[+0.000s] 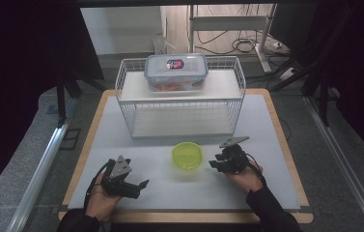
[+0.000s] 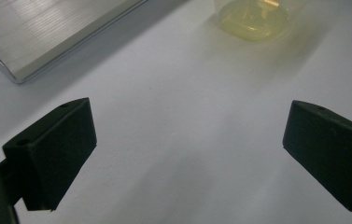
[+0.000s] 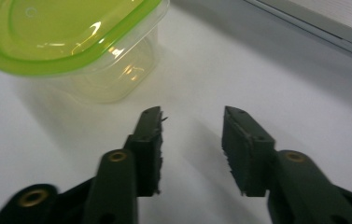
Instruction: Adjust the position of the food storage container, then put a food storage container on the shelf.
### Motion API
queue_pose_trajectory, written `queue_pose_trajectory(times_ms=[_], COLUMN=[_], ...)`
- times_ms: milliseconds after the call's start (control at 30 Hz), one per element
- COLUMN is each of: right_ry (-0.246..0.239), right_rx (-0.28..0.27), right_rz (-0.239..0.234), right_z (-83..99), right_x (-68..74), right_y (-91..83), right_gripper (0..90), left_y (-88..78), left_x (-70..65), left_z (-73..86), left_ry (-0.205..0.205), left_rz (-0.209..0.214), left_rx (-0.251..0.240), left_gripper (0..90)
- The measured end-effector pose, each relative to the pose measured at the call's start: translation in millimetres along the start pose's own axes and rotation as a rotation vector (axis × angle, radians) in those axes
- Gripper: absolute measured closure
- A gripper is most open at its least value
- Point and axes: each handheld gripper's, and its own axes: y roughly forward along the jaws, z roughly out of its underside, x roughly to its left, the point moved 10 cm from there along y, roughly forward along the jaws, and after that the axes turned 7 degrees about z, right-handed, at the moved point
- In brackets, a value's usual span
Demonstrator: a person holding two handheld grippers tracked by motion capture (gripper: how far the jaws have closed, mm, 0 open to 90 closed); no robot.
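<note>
scene: i sit at a table (image 1: 276,145) covered with a pale mat, one set of tongs in each hand, my forearms coming in from the near edge.
tub: a small clear plastic tub (image 1: 187,155) with a bright green lid stands upright on the mat, near the middle, between my two hands and just in front of a white wire rack (image 1: 179,113).
tub up close: in the right gripper view the tub (image 3: 71,46) sits ahead and to the left of my jaws, its green lid pressed on, its clear walls showing nothing inside that i can make out.
rack: on the rack's upper shelf rests a larger lidded food box (image 1: 175,72), well apart from the tub.
right tongs: my right gripper (image 1: 217,163) lies just beside the tub, jaws partly released with bare mat between them, grasping nothing.
left tongs: my left gripper (image 1: 141,186) rests low near the front edge, jaws spread wide and empty; in the left gripper view the tub (image 2: 253,18) is a blurred yellow-green shape far ahead.
weight: i judge the tub light, likely empty, so it will slide or tip at a careless nudge.
stiffness: the thin walls look springy and smooth; a hard squeeze could buckle them or pop the lid.
where to hold: i would pinch across the lid's rim, the stiffest part, or span opposite walls just under it, with gentle pressure.
risk: glossy plastic may slip from the pads if taken too low.
</note>
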Motion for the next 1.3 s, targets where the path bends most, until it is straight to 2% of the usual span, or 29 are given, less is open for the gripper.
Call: queue_pose_trajectory(times_ms=[100, 200, 367, 400, 433, 467, 567, 700, 867, 967, 1067, 1100, 1300], right_ry=[-0.01, -0.01, 0.02, 0.043, 0.043, 0.056, 0.053, 0.076, 0.145, 0.183, 0.194, 0.215, 0.268], right_rx=[-0.008, -0.018, -0.032, -0.032, -0.032, -0.037, -0.044, -0.073, -0.115, -0.128, -0.124, -0.111, -0.069], right_rz=[0.019, 0.025, 0.017, 0.001, 0.001, -0.027, -0.028, -0.044, -0.1, -0.155, -0.176, -0.213, -0.259], right_z=[1.9, 0.8, -2.5, -3.4, -3.4, -4.6, -6.3, -12.6, -25.0, -36.2, -39.2, -41.4, -44.9], right_x=[-1.0, -1.1, -2.0, -2.1, -2.1, -0.9, -1.1, -0.5, 3.9, 9.7, 11.6, 14.0, 16.2], right_y=[-6.0, -7.8, -10.8, -12.7, -12.7, -14.8, -16.6, -20.8, -24.1, -20.8, -17.5, -13.4, 1.0], right_gripper=[46.1, 42.0, 35.4, 35.4, 35.4, 35.0, 35.3, 38.4, 41.7, 45.0, 46.7, 48.8, 53.4], left_y=[0.7, 1.5, 1.7, 1.8, 1.8, 1.8, 1.8, 2.2, 3.1, 3.5, 3.6, 3.7, 4.3], left_x=[0.1, -0.5, -0.3, -0.2, -0.2, -0.3, -0.6, -0.8, -1.2, -1.2, -1.2, -1.3, -2.2], left_z=[0.4, 0.8, 0.8, 0.9, 1.0, 1.0, 0.6, 0.6, 0.8, 1.0, 1.0, 1.1, 1.2], left_ry=[0.002, 0.006, 0.007, 0.006, 0.005, 0.005, 0.008, 0.008, 0.011, 0.013, 0.012, 0.011, 0.017], left_rz=[0.0, 0.002, 0.001, 0.002, 0.002, 0.003, 0.002, 0.001, 0.001, 0.002, 0.003, 0.004, 0.007], left_rx=[0.002, 0.007, 0.007, 0.007, 0.007, 0.006, 0.005, 0.006, 0.009, 0.01, 0.01, 0.01, 0.014], left_gripper=[2.7, 2.7, 2.7, 2.7, 2.7, 2.7, 2.7, 2.7, 2.7, 2.7, 2.7, 2.7, 2.7])
